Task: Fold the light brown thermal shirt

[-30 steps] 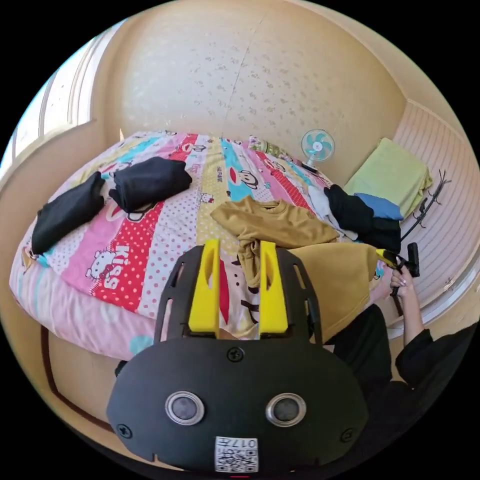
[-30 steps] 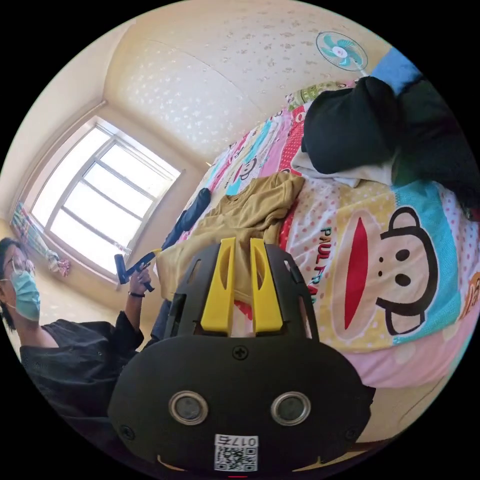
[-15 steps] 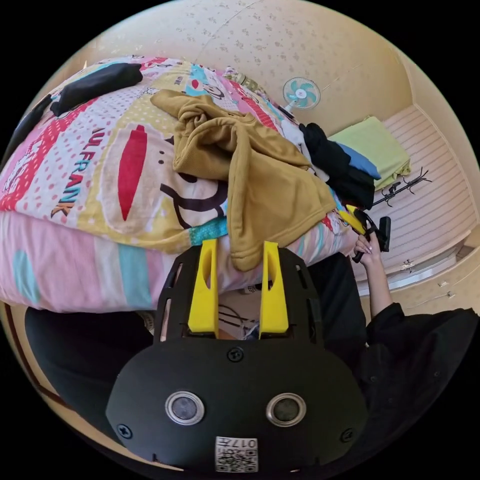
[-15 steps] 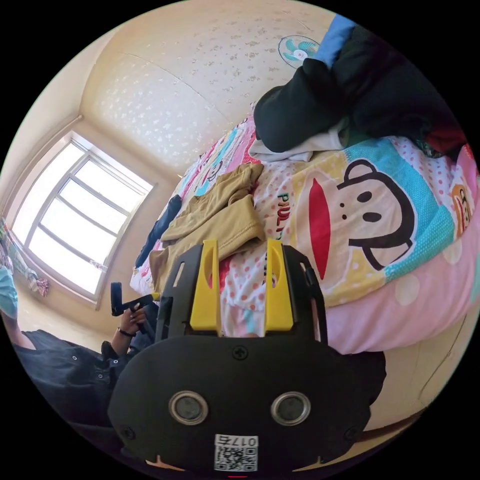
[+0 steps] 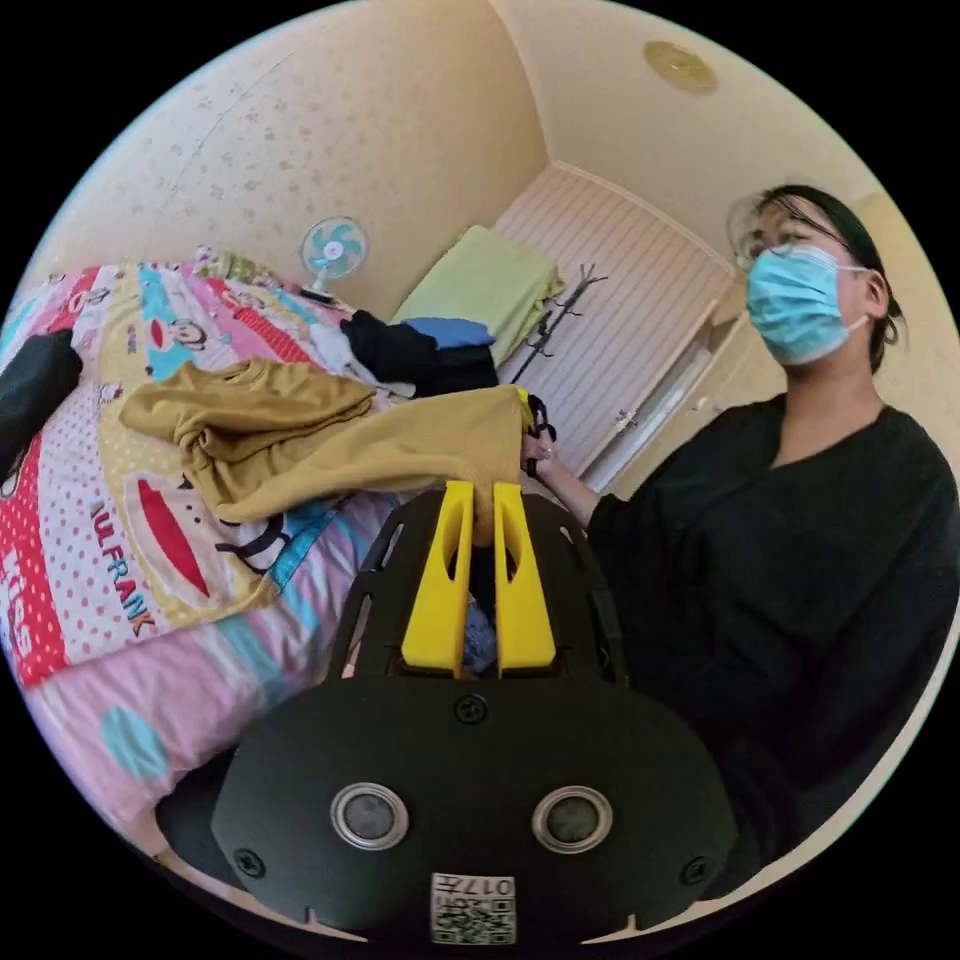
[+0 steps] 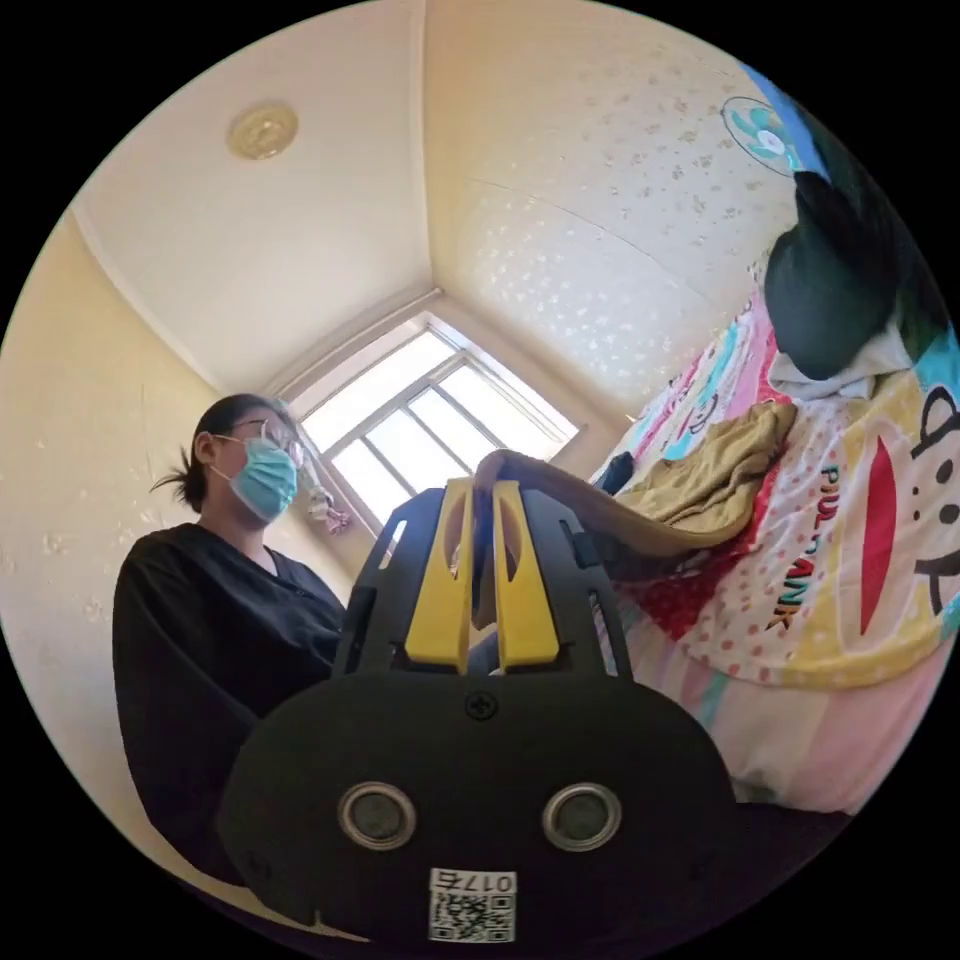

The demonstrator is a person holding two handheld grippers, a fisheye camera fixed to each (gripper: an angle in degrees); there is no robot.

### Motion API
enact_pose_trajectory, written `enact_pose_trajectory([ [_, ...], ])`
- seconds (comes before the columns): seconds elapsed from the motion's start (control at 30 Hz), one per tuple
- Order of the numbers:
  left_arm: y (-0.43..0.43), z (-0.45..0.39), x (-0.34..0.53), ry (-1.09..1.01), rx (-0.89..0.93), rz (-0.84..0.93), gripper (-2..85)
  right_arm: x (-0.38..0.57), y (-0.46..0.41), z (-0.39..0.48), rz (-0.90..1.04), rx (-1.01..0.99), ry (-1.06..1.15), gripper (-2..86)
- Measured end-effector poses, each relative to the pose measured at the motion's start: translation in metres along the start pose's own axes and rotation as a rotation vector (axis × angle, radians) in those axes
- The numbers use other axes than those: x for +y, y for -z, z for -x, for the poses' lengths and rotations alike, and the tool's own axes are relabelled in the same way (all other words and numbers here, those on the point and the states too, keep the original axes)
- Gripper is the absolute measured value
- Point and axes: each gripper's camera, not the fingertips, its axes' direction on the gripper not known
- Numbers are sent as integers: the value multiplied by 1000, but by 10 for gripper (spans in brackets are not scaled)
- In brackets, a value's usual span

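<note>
"ULFRANK" (partly) on bedspread point(image 5: 130, 560)

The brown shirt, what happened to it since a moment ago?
Both grippers, open half a second ago, have closed on the brown shirt's hem: the left gripper and right gripper now pinch it and lift that edge off the bed. The collar end still lies crumpled on the bed.

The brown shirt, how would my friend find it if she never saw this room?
Look at the big bed with the bright cartoon cover. Near its front edge lies the light brown thermal shirt, with the left gripper and right gripper each pinching a lifted edge. It is the only mustard-brown cloth; the black clothes pile beside it is dark.
</note>
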Motion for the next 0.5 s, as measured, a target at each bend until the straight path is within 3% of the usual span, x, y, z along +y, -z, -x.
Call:
enact_pose_trajectory([
  [0.07, 16, -20, 2, -63, 26, 40, 34, 5, -1, 41, 77, -2, 100, 33],
  [0.17, 41, -33, 10, -133, 140, -64, 33, 6, 2, 73, 65, -56, 177, 32],
  [0.23, 52, -23, 15, -127, 143, -157, 35, -6, -7, 60, 84, 18, 151, 32],
  [0.37, 50, 58, 7, 76, 74, -282, 40, -51, -50, -10, 104, 112, 52, 36],
  [0.5, 43, 184, -8, 415, 19, -549, 58, -113, -111, -149, 8, 398, -313, 52],
])
